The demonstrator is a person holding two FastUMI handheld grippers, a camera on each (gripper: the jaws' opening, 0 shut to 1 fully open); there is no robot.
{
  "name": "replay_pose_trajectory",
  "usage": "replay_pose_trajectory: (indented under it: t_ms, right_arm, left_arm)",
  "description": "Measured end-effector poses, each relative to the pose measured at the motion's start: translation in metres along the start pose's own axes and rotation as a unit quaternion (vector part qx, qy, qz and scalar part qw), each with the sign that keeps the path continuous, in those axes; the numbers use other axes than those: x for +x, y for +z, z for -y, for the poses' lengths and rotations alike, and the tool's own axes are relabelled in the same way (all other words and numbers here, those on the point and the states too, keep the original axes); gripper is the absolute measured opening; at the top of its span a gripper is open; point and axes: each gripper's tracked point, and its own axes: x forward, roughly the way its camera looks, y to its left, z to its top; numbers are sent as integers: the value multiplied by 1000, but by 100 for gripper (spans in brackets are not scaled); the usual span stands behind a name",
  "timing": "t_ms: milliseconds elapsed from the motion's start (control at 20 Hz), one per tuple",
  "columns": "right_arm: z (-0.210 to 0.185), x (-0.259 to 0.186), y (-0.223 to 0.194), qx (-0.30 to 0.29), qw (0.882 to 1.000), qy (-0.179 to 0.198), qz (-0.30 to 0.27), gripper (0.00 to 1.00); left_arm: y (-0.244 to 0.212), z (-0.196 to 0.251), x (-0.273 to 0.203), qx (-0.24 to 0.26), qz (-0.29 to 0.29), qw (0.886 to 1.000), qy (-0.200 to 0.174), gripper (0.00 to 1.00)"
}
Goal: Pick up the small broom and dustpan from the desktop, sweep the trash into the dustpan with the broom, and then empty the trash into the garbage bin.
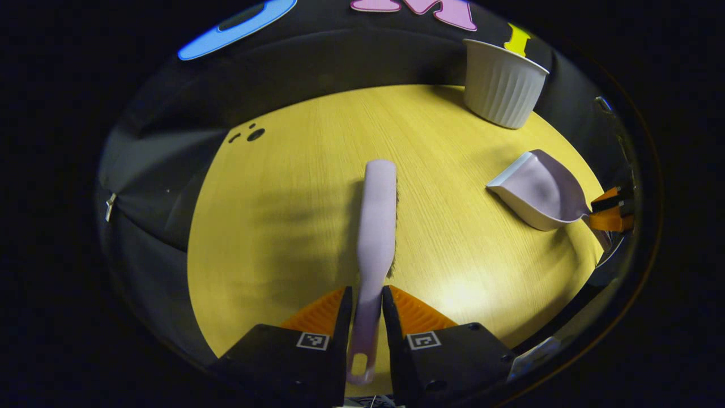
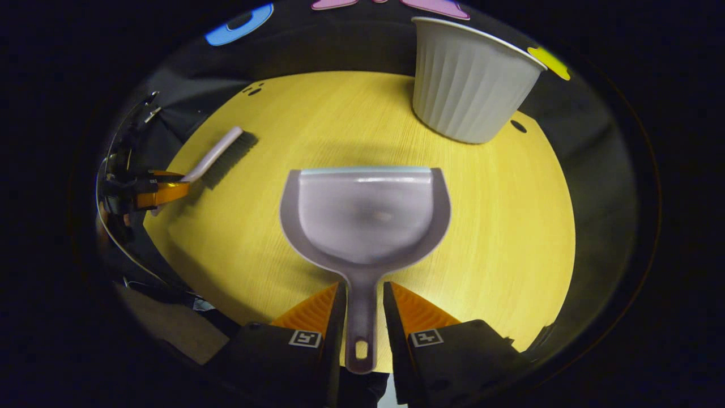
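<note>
Left tongs (image 1: 367, 309) are pinched onto the handle of the small pale lilac plastic broom (image 1: 376, 226), both orange fingers pressed against it, brush end pointing away over the round yellow wood-grain worktop (image 1: 283, 226). From that camera you mostly get the broom's back; the dark bristles only peek out along its right edge. In the right gripper view the same broom (image 2: 218, 156) sits off at the left edge of the worktop (image 2: 510, 226) and the bristles show properly.

Right tongs (image 2: 362, 309) are clamped on the handle of the grey-lilac plastic dustpan (image 2: 365, 212), scoop facing away, front lip toward the white ribbed plastic garbage bin (image 2: 470, 79). Can't tell if the pan is touching the worktop or just above it, and its inside is a bit blurry. In the left gripper view the dustpan (image 1: 538, 190) is off to the right with the handle end swallowed by the orange fingers there. The bin (image 1: 503, 85) stands at the far edge, inside not visible.
</note>
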Motion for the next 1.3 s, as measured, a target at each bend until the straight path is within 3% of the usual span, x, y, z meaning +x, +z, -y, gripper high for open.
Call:
replay_pose_trajectory:
  t_ms: [200, 350, 450, 650, 750, 1300]
  right_arm:
    - [3, -58, 54, -14, 995, -15, 98, 42]
    - [2, -101, 105, -34, 981, -30, 188, 42]
    - [-2, -133, 139, -37, 967, -32, 249, 38]
    - [0, -177, 186, -36, 932, -50, 358, 43]
    - [2, -185, 185, -25, 927, -55, 371, 46]
    - [12, -177, 184, 2, 926, -57, 374, 48]
  left_arm:
    - [52, 5, -46, -20, 96, 995, -9, 35]
    - [111, 2, -85, -35, 191, 981, -9, 35]
    - [143, 2, -116, -39, 245, 969, -2, 35]
    - [189, 11, -167, -31, 346, 938, 1, 35]
    - [191, 19, -174, -20, 356, 934, 4, 35]
    - [200, 34, -172, -6, 353, 936, -5, 35]
